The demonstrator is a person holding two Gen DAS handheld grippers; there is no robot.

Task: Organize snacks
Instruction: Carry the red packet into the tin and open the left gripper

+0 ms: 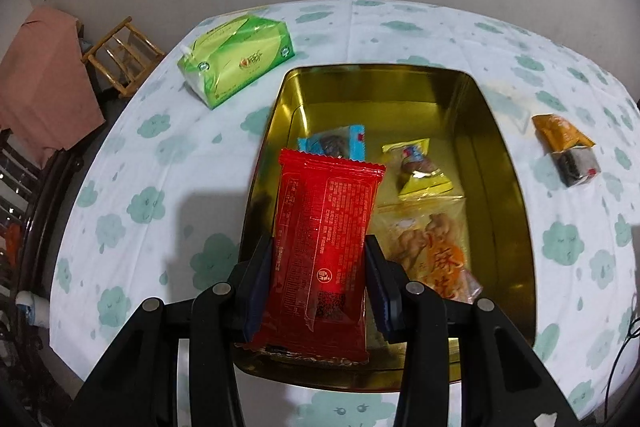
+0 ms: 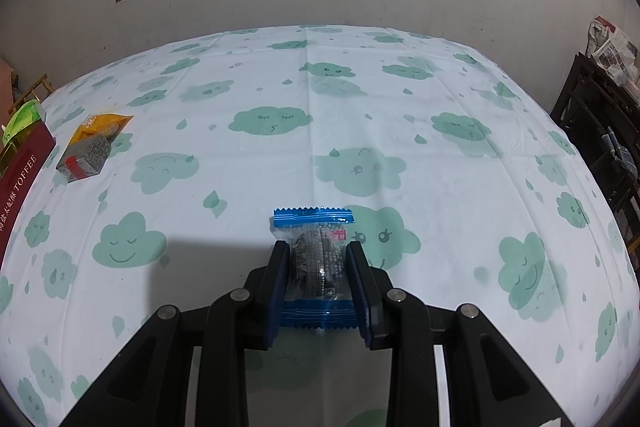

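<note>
— Red packet (image 1: 324, 251) clenched in our left claw (image 1: 320, 263) hangs over the gold tin (image 1: 504, 163), ready to drop in.
— Our right claw (image 2: 318, 267) grips a blue-wrapped snack (image 2: 316, 259) above the tabletop (image 2: 400, 99), next for the tin.

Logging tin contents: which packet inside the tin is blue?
The blue-edged packet at the tin's far left, behind the held red packet; the others are yellow.
</note>
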